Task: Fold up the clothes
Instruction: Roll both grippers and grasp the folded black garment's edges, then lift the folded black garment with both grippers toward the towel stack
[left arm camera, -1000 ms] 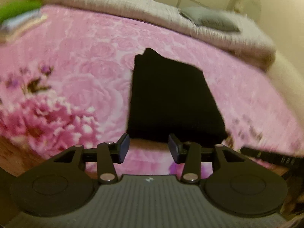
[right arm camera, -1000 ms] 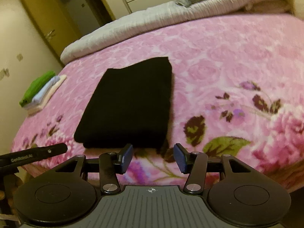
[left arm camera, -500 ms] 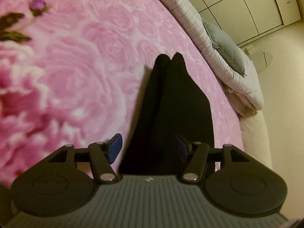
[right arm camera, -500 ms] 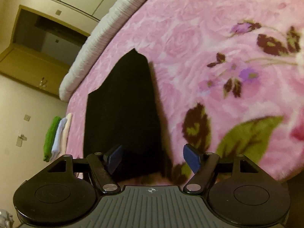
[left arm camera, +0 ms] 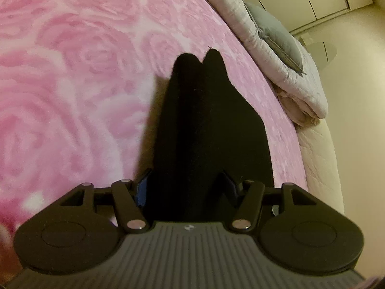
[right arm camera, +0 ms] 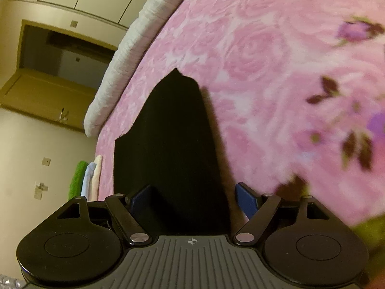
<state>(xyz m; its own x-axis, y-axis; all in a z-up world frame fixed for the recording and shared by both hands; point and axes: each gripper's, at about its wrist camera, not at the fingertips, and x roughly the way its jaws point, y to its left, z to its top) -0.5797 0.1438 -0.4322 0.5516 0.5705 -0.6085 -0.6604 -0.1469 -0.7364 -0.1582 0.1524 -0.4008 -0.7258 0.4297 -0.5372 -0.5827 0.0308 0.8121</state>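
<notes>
A black garment (left arm camera: 204,125), folded into a thick oblong, lies on the pink rose-patterned blanket (left arm camera: 72,91). My left gripper (left arm camera: 185,187) is low at its near end, jaws wide, and the left edge of the cloth runs in between the fingers. The blue pads do not visibly press on it. In the right wrist view the same garment (right arm camera: 168,139) stretches away from my right gripper (right arm camera: 192,198), which is open around its near right corner. The right pad (right arm camera: 245,200) stands clear of the cloth, over the blanket (right arm camera: 264,60).
A rolled pale quilt (left arm camera: 284,72) with a grey pillow (left arm camera: 276,33) on it lines the bed's far side. A stack of folded clothes (right arm camera: 89,180), green, blue and cream, sits at the bed's edge. Beyond are cupboard doors and a wooden doorway (right arm camera: 48,72).
Both grippers have sunk toward the bed, rolled, and closed in on the black garment. Their jaws have widened, and the garment's near end now lies between the fingers of each.
</notes>
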